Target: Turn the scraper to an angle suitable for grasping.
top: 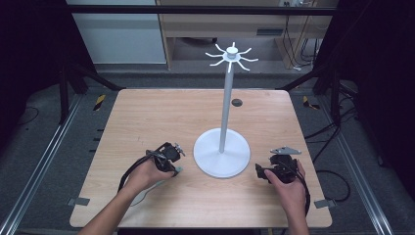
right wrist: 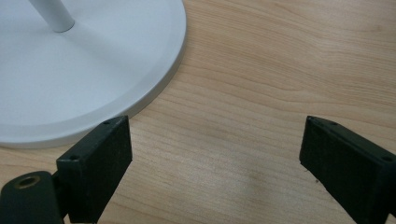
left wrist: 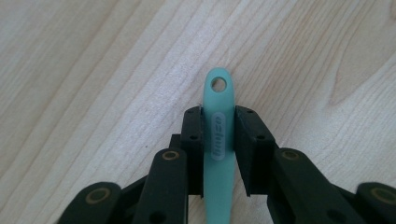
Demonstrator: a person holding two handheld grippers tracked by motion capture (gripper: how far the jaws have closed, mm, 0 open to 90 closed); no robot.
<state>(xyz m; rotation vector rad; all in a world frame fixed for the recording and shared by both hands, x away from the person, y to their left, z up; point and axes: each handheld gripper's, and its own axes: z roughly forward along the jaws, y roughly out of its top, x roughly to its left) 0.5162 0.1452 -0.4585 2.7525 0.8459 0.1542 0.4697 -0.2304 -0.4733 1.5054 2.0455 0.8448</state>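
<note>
A teal utensil handle (left wrist: pixel 219 140) with a hanging hole at its tip lies low over the wooden table (left wrist: pixel 93 70), and my left gripper (left wrist: pixel 218 119) is shut on it. From above, that left gripper (top: pixel 174 166) sits just left of the white stand's round base (top: pixel 221 161), with the teal tip (top: pixel 179 170) poking out. The stand's pole (top: pixel 225 103) rises to a ring of white hooks (top: pixel 231 55). My right gripper (top: pixel 260 172) rests on the table right of the base, open, with nothing between its jaws. Up close, the right gripper (right wrist: pixel 217 156) faces the base rim (right wrist: pixel 154 88).
A pale shape (top: pixel 142 196) lies on the table by the left forearm; what it is cannot be told. A small dark round hole (top: pixel 237 102) is set in the table behind the stand. Black frame bars and floor rails flank the table (top: pixel 161 112).
</note>
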